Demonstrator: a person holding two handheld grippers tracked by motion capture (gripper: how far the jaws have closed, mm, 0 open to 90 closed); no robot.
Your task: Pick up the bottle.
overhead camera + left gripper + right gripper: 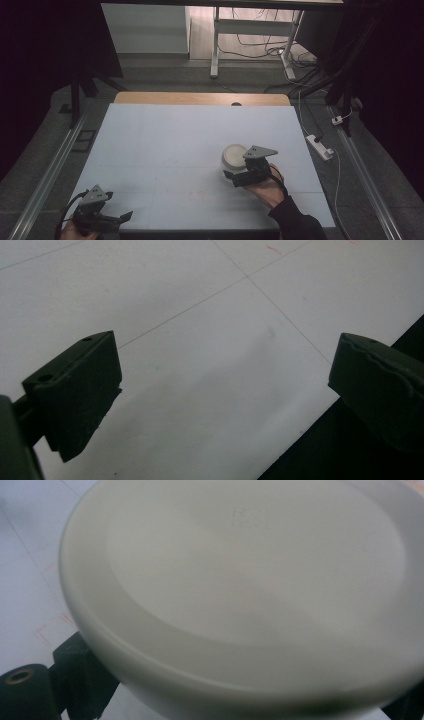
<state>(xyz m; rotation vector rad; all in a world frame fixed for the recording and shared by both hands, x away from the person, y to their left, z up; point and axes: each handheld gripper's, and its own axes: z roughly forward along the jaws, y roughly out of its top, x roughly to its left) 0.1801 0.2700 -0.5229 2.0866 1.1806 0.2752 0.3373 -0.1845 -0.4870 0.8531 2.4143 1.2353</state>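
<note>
Tongs on the right (231, 176) are clamping a white bowl (233, 156); steady, level handling seems wisest. Left tongs (122, 218) are gaping idly over the table (165, 145).

The high view is dim, its left and right edges almost black; the white table top (165, 150) is brightest. Both gripper views are soft, with blurred close surfaces.

High camera is looking down on your white table (165, 150). Your left gripper camera is hovering close over its near edge; your right one is pressing against the white container (240, 595).
</note>
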